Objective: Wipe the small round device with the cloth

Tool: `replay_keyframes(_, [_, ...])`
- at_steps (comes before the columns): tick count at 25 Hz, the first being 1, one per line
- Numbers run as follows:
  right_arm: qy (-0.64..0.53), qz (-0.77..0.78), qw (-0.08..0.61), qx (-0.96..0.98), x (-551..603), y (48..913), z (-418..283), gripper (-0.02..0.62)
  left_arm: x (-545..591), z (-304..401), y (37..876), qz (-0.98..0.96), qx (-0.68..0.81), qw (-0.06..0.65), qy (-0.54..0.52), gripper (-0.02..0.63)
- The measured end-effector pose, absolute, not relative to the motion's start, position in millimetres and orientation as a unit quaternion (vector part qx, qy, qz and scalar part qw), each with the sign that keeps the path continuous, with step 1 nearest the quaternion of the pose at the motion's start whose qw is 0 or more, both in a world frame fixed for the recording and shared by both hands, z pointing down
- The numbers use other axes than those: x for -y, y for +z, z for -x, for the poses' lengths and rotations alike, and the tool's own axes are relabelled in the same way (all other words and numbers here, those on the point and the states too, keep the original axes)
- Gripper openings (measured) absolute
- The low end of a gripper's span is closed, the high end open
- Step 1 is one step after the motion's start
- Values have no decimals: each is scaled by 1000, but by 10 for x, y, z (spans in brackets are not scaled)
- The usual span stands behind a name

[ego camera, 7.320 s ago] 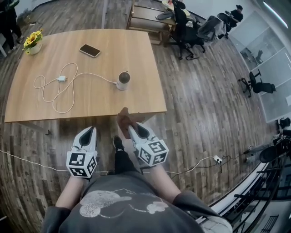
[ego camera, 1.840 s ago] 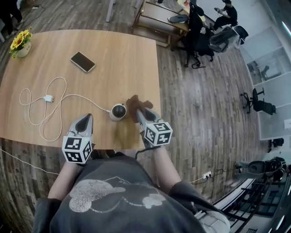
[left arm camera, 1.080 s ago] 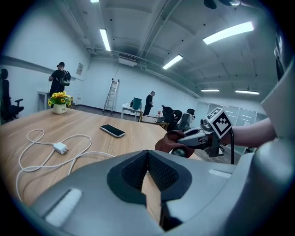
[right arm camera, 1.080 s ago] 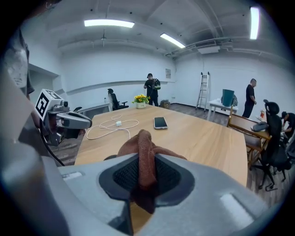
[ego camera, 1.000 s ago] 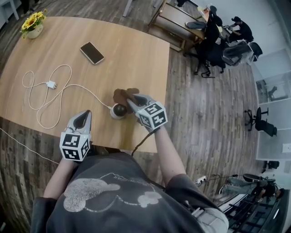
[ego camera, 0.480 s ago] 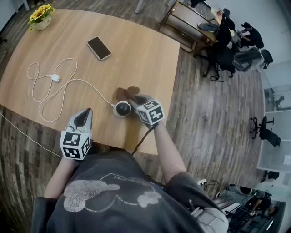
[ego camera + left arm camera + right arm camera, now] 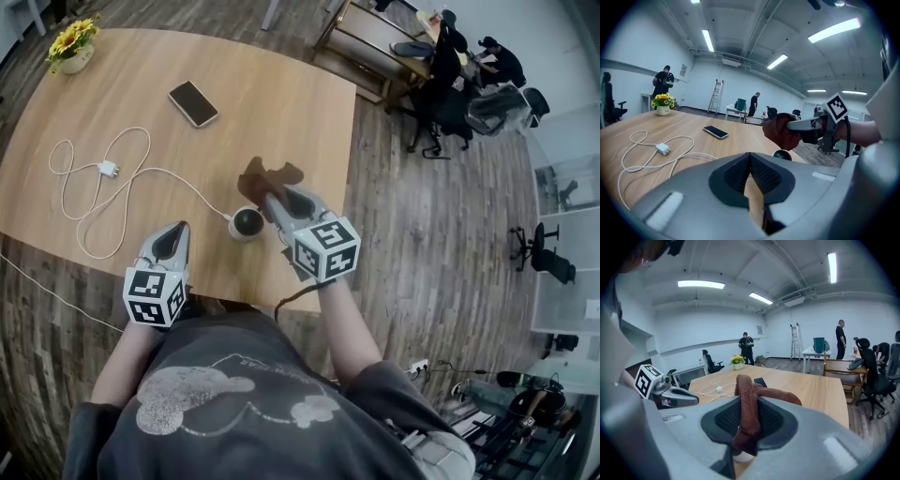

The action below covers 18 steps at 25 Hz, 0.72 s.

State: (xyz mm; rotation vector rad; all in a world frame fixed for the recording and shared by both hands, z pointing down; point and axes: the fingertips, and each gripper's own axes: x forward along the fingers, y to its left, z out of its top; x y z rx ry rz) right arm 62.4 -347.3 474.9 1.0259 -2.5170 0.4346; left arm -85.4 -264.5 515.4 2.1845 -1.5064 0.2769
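The small round device point(image 7: 247, 223), white with a dark top, stands near the table's front edge, a white cable point(image 7: 103, 178) running off to its left. My right gripper point(image 7: 274, 199) is shut on the brown cloth point(image 7: 267, 177), raised just right of the device. In the right gripper view the cloth point(image 7: 749, 408) hangs between the jaws, the device's white base point(image 7: 743, 457) below. My left gripper point(image 7: 173, 235) hovers left of the device at the table edge, shut and empty. The left gripper view shows the device point(image 7: 782, 155) under the cloth point(image 7: 780, 132).
On the wooden table point(image 7: 281, 112) lie a phone point(image 7: 193, 103), a white charger with looped cable, and a yellow flower pot point(image 7: 73, 49) at the far left corner. Office chairs point(image 7: 450, 94) and seated people are beyond the table, right.
My right gripper has lifted with the cloth off the device's top and drawn back toward me, to its right. The left gripper stays put.
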Motion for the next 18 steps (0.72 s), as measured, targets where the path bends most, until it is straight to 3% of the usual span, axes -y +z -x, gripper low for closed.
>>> replay_keyframes(18, [142, -352, 262, 887, 2792, 5314, 286, 69, 2599, 959, 5206, -812, 523, 236, 101, 19])
